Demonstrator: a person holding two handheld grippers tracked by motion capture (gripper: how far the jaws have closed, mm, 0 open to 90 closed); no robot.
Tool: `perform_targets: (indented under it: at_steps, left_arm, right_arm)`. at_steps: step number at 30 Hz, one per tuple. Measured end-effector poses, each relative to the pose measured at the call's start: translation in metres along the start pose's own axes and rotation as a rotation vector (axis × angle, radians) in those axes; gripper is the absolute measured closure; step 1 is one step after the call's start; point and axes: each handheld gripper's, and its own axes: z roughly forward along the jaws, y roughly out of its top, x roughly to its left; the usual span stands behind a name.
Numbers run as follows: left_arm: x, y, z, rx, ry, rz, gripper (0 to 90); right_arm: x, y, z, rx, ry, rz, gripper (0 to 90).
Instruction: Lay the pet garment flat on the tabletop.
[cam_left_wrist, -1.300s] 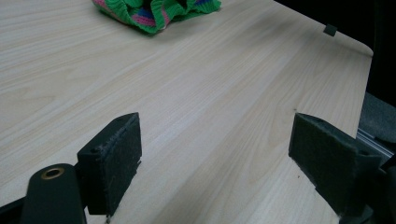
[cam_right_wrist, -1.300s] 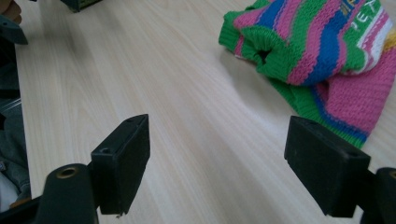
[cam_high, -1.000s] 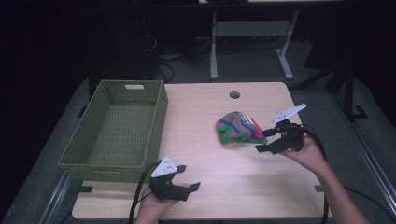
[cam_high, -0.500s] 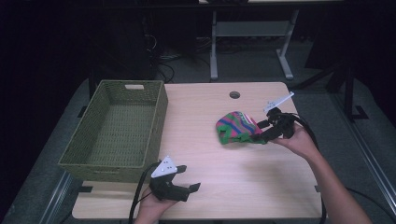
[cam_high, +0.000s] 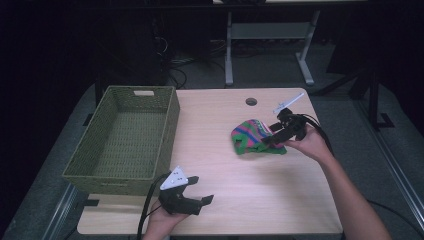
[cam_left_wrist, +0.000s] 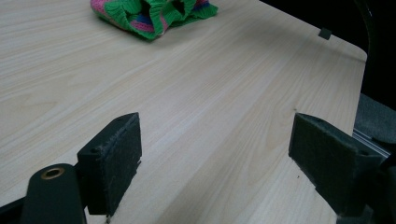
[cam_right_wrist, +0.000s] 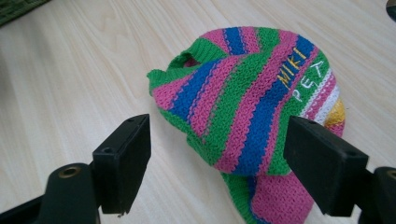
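The striped knit hat (cam_right_wrist: 261, 98) is being reached for by the wide-open right tongs (cam_right_wrist: 219, 158), so a thin pinch could let it be dropped.

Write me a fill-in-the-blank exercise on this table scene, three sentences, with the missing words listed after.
1. The right tool hovers at the striped knitted garment with its jaws ____.
2. The woven basket stands at the table's ____ side in the high view.
3. The yellow letters stitched on the garment read ____.

Missing words: open; left; MIKI
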Motion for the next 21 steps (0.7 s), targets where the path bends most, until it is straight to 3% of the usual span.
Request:
perform_targets:
  at_steps: [9, 21]
  left_arm:
    - [0.000, 0.000, 0.000, 0.006, 0.005, 0.006, 16.8]
    - [-0.001, 0.000, 0.002, 0.014, 0.000, 0.013, 16.8]
  right_arm:
    - [-0.008, 0.004, 0.015, -0.002, 0.006, 0.021, 22.8]
    - [-0.023, 0.006, 0.043, 0.058, -0.013, 0.095, 23.6]
